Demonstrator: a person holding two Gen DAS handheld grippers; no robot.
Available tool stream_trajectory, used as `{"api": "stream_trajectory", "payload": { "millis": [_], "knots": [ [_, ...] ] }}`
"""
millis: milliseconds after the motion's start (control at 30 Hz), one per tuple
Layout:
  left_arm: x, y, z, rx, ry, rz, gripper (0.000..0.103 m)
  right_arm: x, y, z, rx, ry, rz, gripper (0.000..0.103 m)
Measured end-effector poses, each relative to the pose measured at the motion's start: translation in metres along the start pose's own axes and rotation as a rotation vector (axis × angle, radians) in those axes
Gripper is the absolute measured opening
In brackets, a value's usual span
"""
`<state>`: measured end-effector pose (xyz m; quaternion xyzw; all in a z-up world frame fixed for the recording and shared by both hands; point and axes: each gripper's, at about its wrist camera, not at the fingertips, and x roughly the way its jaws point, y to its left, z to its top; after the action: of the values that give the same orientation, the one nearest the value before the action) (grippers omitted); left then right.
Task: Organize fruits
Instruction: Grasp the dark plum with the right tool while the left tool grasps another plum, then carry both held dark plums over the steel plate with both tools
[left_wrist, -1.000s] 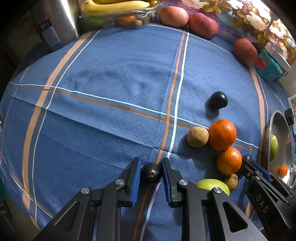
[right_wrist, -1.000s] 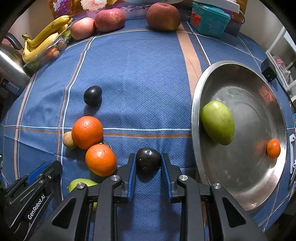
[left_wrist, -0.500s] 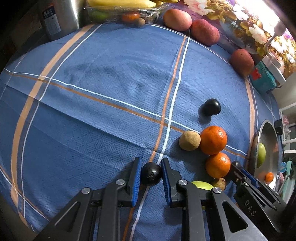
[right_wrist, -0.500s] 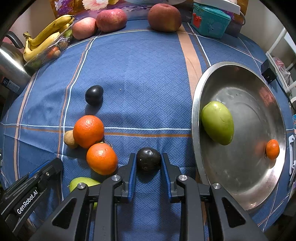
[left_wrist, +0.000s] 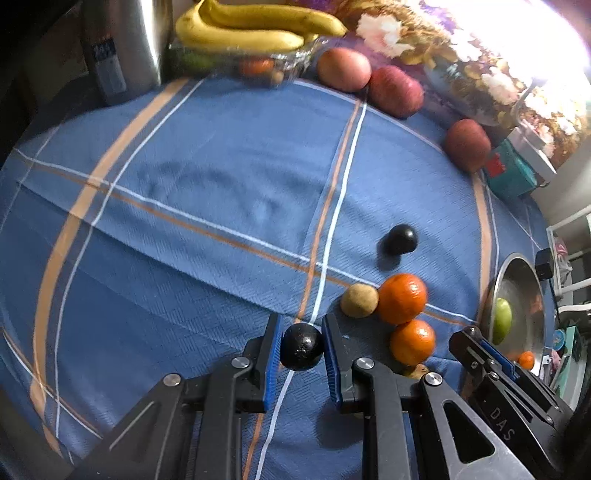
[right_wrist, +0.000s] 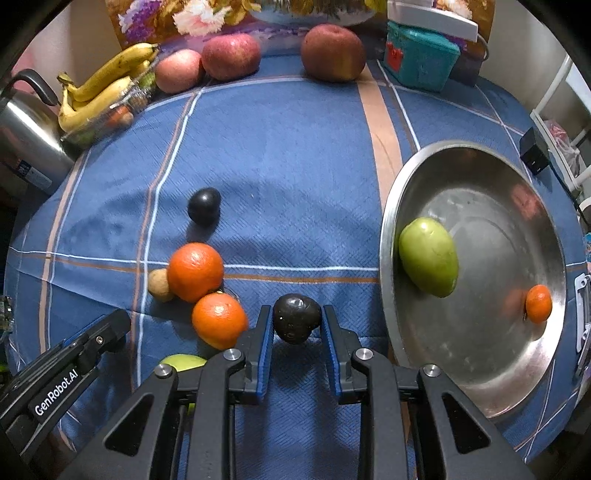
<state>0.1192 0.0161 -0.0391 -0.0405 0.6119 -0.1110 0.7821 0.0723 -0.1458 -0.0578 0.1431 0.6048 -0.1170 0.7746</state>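
My left gripper (left_wrist: 301, 334) is shut on a small round black fruit (left_wrist: 301, 351), held above the blue checked tablecloth (left_wrist: 221, 184). My right gripper (right_wrist: 295, 321) is shut on a dark, lumpy fruit (right_wrist: 296, 318) just left of the steel bowl (right_wrist: 480, 391). In that bowl lie a green fruit (right_wrist: 428, 256) and a small orange (right_wrist: 538, 303). On the cloth sit two oranges (right_wrist: 195, 271) (right_wrist: 219, 320), a brown fruit (right_wrist: 160, 285), a third black fruit (right_wrist: 204, 206) and a green fruit (right_wrist: 183, 362), partly hidden behind the gripper.
Along the far edge stand red apples (right_wrist: 231, 55), bananas (right_wrist: 107, 88) on a clear box, a steel kettle (right_wrist: 26, 136) and a teal box (right_wrist: 419, 61). A black adapter (right_wrist: 533, 151) lies beyond the bowl. The left gripper's body (right_wrist: 66, 373) shows at the lower left of the right wrist view.
The left gripper has lifted with its black fruit, so the table looks farther away and the far fruits have come into view. The right gripper has stayed almost still with its dark fruit.
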Motion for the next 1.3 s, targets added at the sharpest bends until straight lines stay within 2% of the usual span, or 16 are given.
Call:
{"api": "stream_trajectory", "payload": {
  "millis": [233,533,1300],
  "knots": [
    [-0.015,-0.014,0.000,0.036,-0.050,0.006,0.023,-0.026,-0.006,0.001,0.004,-0.059,0.016,0.026],
    [-0.014,-0.050,-0.001,0.088,-0.073,0.003,0.023,-0.046,-0.026,0.001,0.025,-0.106,0.007,0.026],
    [-0.015,-0.142,-0.018,0.278,-0.107,-0.019,0.023,-0.050,-0.119,0.002,0.206,-0.112,-0.053,0.026]
  ]
}}
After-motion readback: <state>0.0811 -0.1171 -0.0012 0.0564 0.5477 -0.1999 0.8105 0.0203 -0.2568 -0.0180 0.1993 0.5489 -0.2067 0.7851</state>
